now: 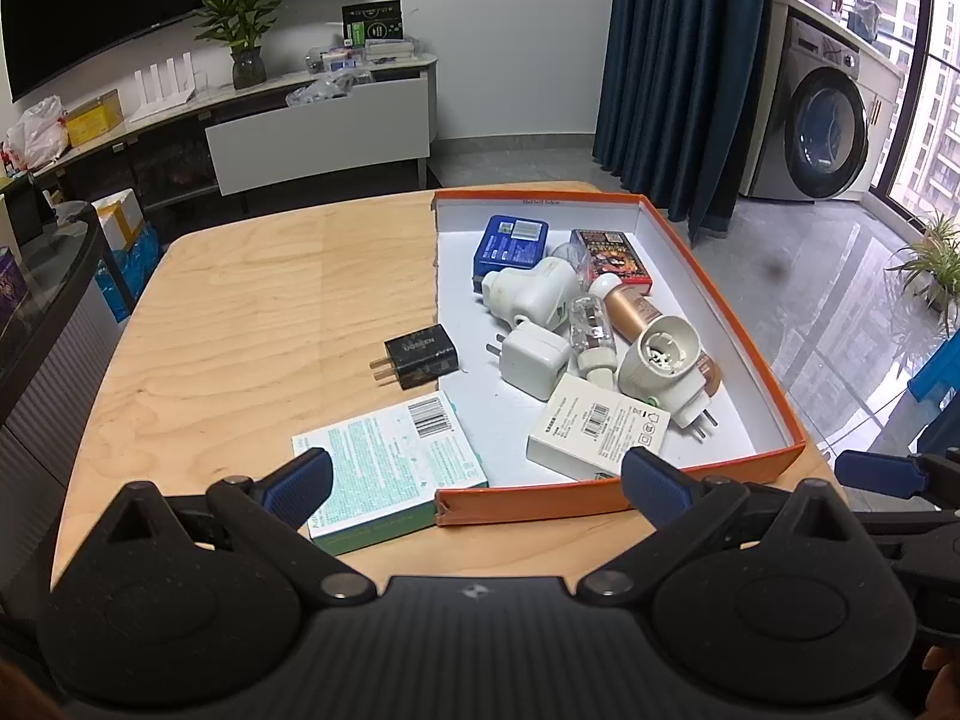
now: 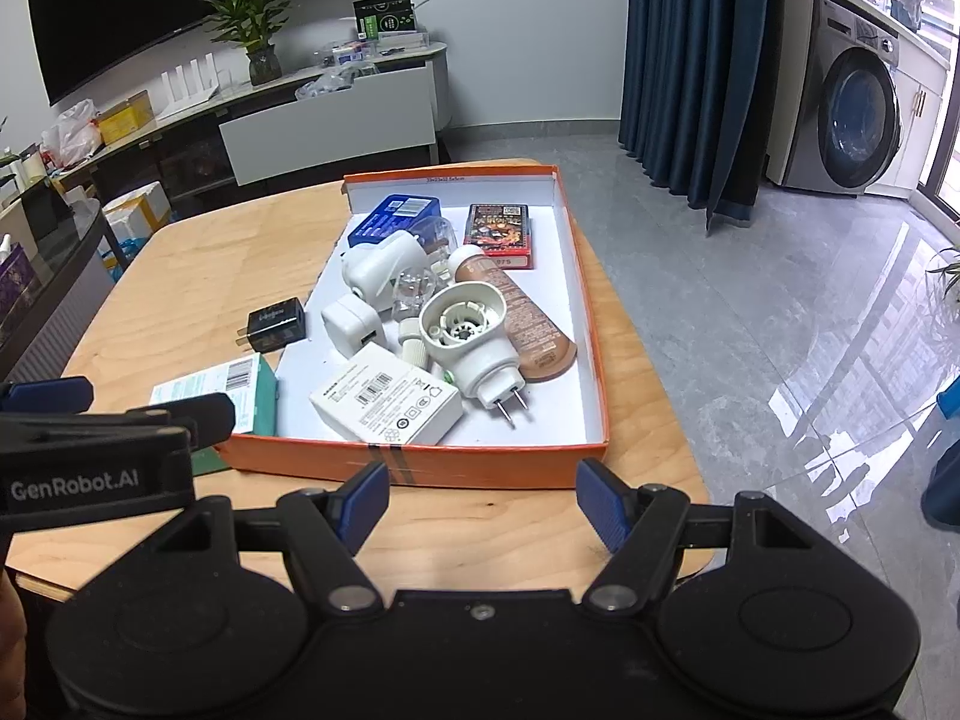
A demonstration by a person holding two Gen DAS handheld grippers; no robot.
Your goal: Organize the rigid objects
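Beside the tray — one charger, one box

A washing machine stands beyond blue curtains; a potted plant tops the cabinet.

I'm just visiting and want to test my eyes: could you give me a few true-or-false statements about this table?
1. The black charger lies inside the orange box. False: it lies on the table beside the box.
2. The green-and-white box sits outside the orange box. True.
3. The left hand-held gripper clamps an object. False: it is open, holding nothing.
4. A blue box lies in the orange box. True.
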